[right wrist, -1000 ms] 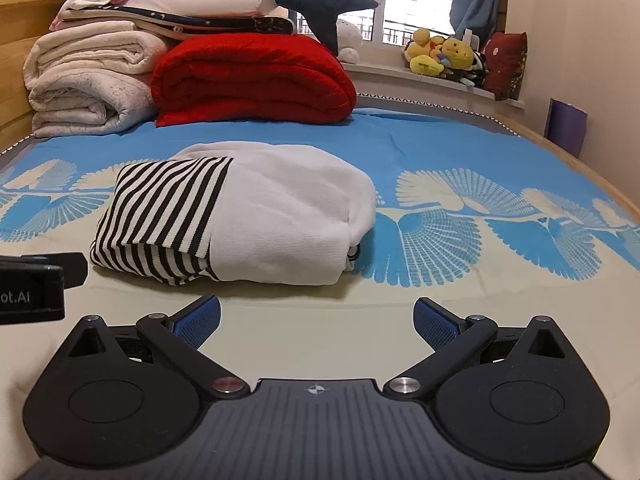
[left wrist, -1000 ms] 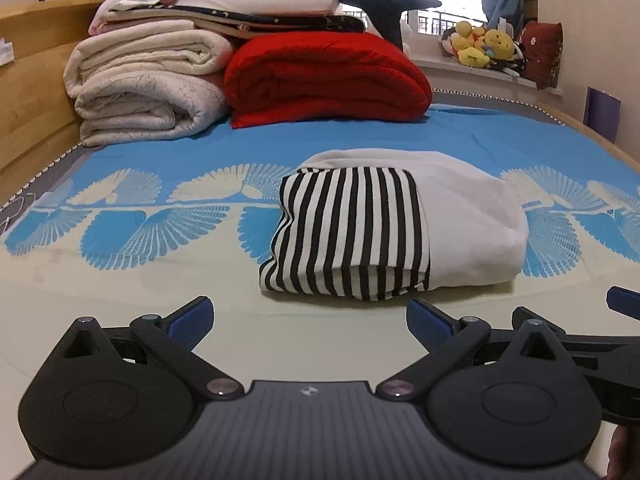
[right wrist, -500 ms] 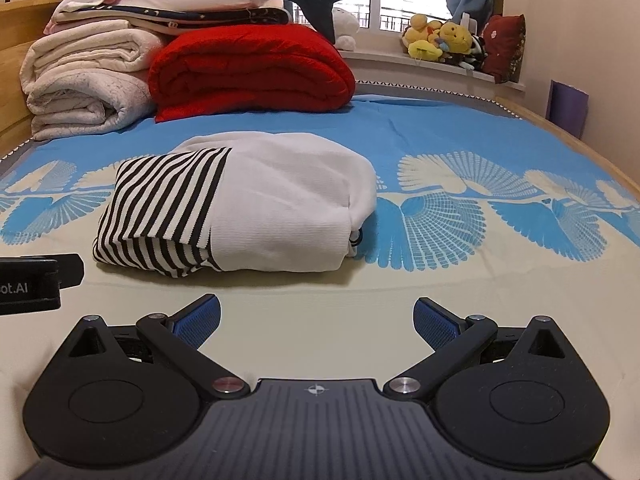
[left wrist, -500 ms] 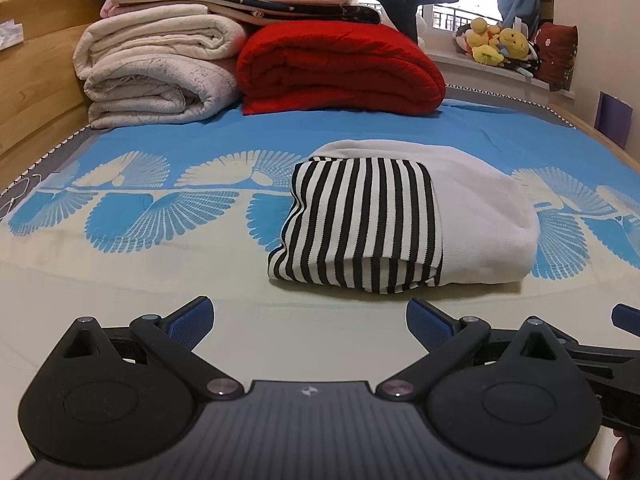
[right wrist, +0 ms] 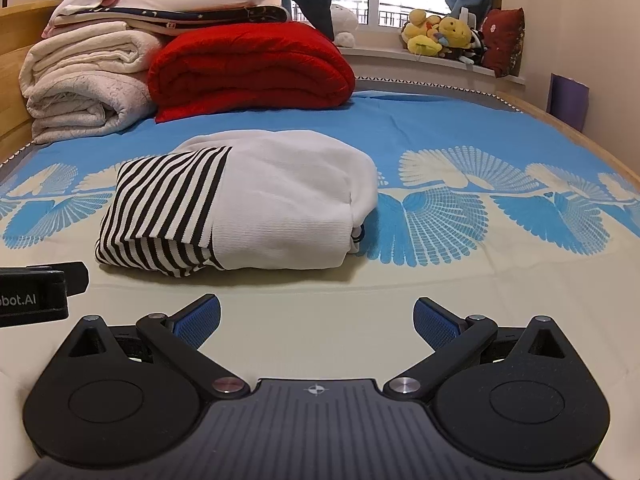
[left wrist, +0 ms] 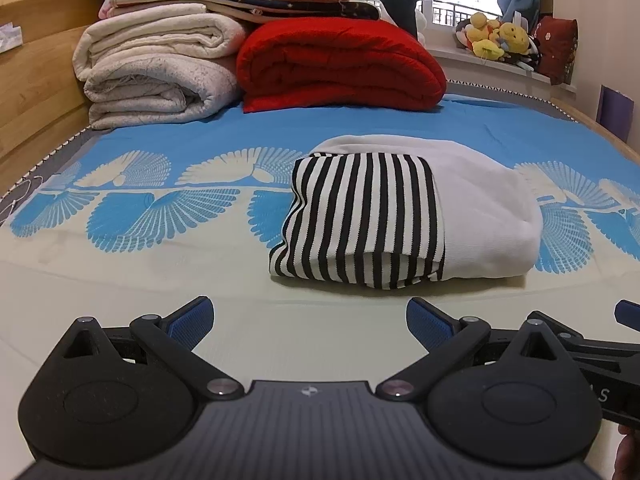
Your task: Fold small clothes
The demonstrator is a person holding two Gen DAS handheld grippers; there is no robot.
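A: What is changed against the views from a second ago?

B: Little on the bed itself. The folded garment (left wrist: 404, 220) is left where it was, on the blue-patterned sheet (left wrist: 160, 148), striped part to the left and white part to the right. Only the cameras are shifted slightly, so that the stacked blankets (left wrist: 160, 68) are seen a little larger.

A: And the claws?

B: The left gripper (left wrist: 310, 316) is held spread wide and empty, short of the bundle's near edge. The right gripper (right wrist: 316, 316) is likewise spread wide, with nothing between its pads (right wrist: 200, 316), and is kept clear of the cloth.

A: What is meant for the task?

B: The fold is judged finished and released; no grasp is being prepared yet.
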